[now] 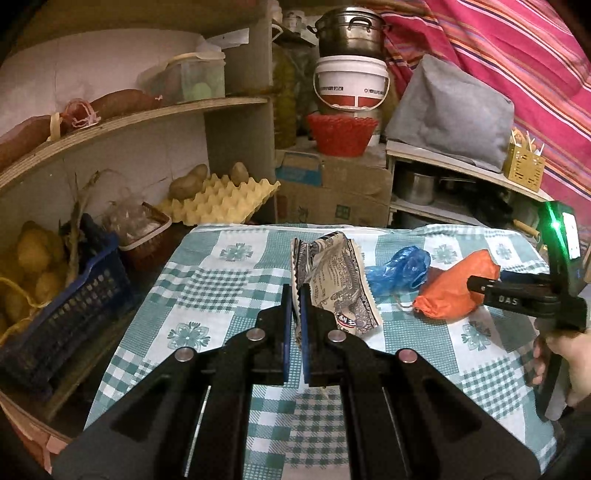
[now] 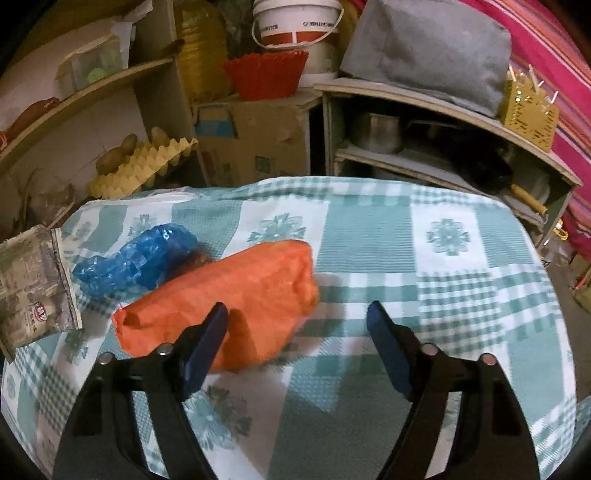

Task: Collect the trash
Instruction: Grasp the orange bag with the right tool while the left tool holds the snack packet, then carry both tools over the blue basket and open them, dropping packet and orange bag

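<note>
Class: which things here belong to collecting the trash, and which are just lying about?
Job:
printed wrapper, clamped in left hand-held gripper
blue plastic bag
orange bag, by the open right hand-held gripper

Lying about:
egg tray
red basket
white bucket

Three pieces of trash lie on the checked tablecloth [image 1: 229,295]: one printed paper wrapper [image 1: 334,280], one crumpled blue plastic bag [image 1: 400,271] and one orange bag [image 1: 452,291]. Behind its far edge stand one yellow egg tray [image 1: 218,201] carrying two potatoes [image 1: 188,182], one red basket [image 1: 341,133], one white bucket [image 1: 351,83] and one steel pot [image 1: 349,31].
</note>
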Action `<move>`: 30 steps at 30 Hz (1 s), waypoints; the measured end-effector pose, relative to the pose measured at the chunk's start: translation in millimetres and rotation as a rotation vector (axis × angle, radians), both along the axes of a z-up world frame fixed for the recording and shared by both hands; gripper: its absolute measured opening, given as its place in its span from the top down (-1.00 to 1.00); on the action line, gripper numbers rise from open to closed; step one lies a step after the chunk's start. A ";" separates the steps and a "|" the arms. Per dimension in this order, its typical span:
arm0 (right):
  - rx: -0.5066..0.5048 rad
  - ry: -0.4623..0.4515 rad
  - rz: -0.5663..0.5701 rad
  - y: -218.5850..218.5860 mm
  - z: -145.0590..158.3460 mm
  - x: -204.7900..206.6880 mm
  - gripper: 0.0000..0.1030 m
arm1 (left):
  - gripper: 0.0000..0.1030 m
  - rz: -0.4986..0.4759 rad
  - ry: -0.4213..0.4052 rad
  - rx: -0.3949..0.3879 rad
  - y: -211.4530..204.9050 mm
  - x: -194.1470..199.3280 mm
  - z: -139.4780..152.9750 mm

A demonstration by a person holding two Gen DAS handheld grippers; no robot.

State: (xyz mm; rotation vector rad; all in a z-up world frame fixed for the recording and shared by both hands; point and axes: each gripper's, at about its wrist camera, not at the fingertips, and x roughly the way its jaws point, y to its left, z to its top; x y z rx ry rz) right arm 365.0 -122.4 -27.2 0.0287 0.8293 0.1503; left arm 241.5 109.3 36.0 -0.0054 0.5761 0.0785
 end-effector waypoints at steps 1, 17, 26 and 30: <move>0.011 0.007 0.008 1.4 -1.6 1.7 0.08 | 0.95 -0.001 0.000 0.001 0.1 0.0 -0.4; -0.028 -0.148 -0.042 -60.8 42.5 -60.5 0.95 | 0.95 -0.041 -0.025 0.004 -18.9 -8.7 7.1; 0.049 -0.231 -0.268 -189.9 73.4 -144.5 0.95 | 0.95 -0.133 -0.056 -0.013 -58.2 -19.2 20.1; 0.069 -0.277 -0.371 -244.2 79.7 -187.7 0.95 | 0.95 -0.184 -0.071 -0.016 -85.4 -23.9 23.6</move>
